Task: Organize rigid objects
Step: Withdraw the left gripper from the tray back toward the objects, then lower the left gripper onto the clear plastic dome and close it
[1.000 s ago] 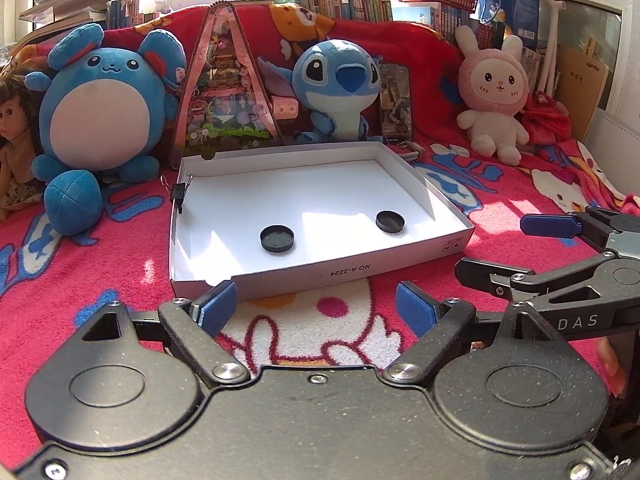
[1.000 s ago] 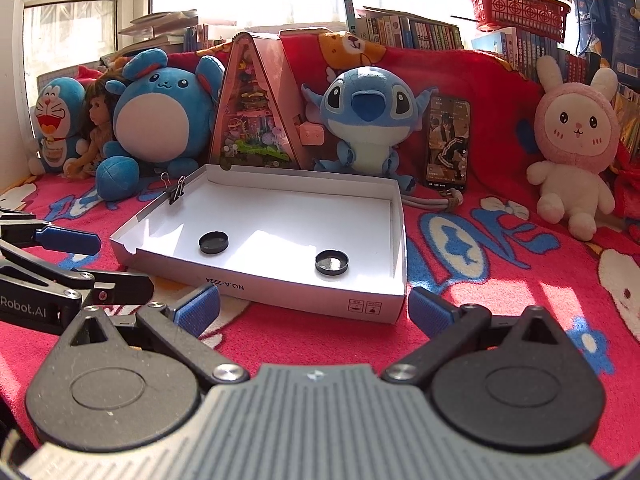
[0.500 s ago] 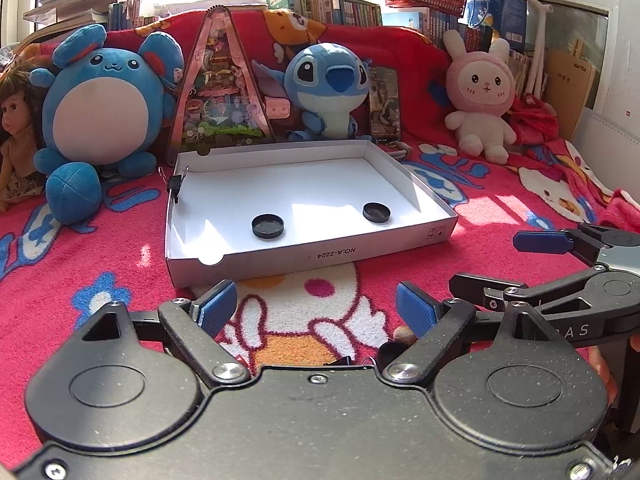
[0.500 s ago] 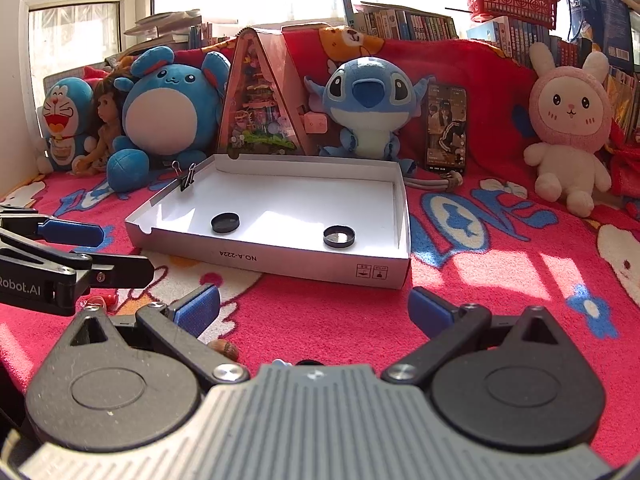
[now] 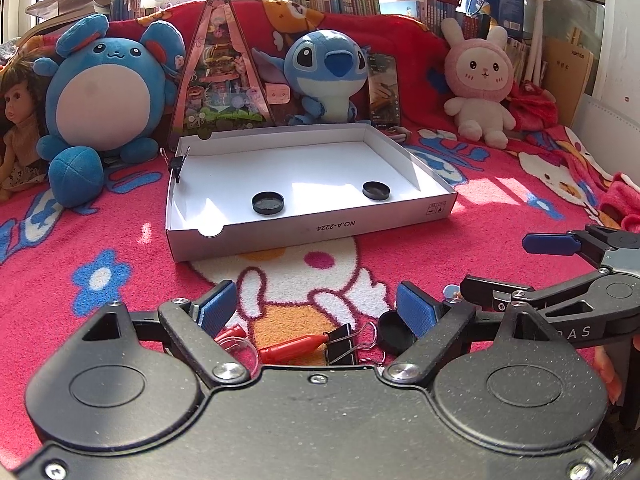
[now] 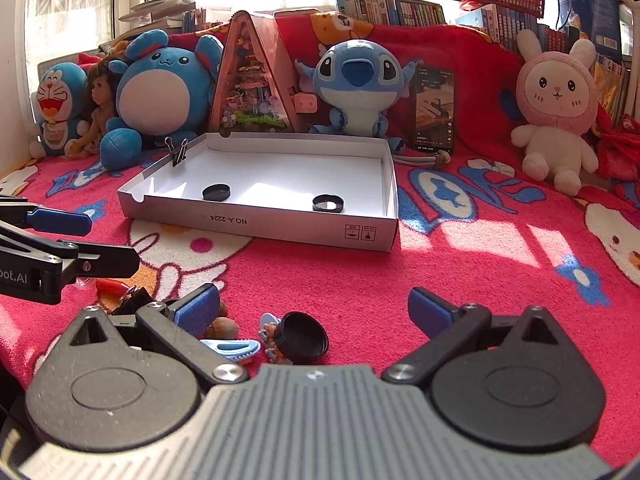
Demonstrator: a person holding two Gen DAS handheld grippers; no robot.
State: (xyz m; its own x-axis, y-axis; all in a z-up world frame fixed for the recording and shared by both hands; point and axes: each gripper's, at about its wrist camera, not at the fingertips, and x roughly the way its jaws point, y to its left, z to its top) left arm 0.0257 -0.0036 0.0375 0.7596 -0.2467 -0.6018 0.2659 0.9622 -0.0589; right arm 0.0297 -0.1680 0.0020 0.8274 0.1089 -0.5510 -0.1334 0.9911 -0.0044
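A: Now, which piece first?

B: Probably the loose cap (image 6: 304, 338), low centre of the right view. Tipped up against a small figure (image 6: 269, 334), between the pads of the right gripper (image 6: 314, 308). Jaws spread wide, nothing pinched.

A: And the left gripper (image 5: 316, 306)?

B: Spread wide too, empty. Poised over a binder clip (image 5: 342, 348) and a red pen (image 5: 292, 350) at the bottom of its view.

A: Best way onto the cap?

B: Come down straight and square the pads across the rim, one on each side. Close slowly, since a tilted cap likely skids or flips on the blanket (image 6: 460, 280). Mind the figure and the blue clip (image 6: 230, 348) just beside; no sweeping them along.

A: Then where?

B: Over to the box (image 6: 280, 226), mid-frame, left of centre. Two caps (image 6: 216, 192) inside already, well apart. Lift clear of the near wall, set down flat between them, release low.

A: Risk?

B: Crowding. Left gripper near, at the left edge of the right view; better kept aside during the pick.
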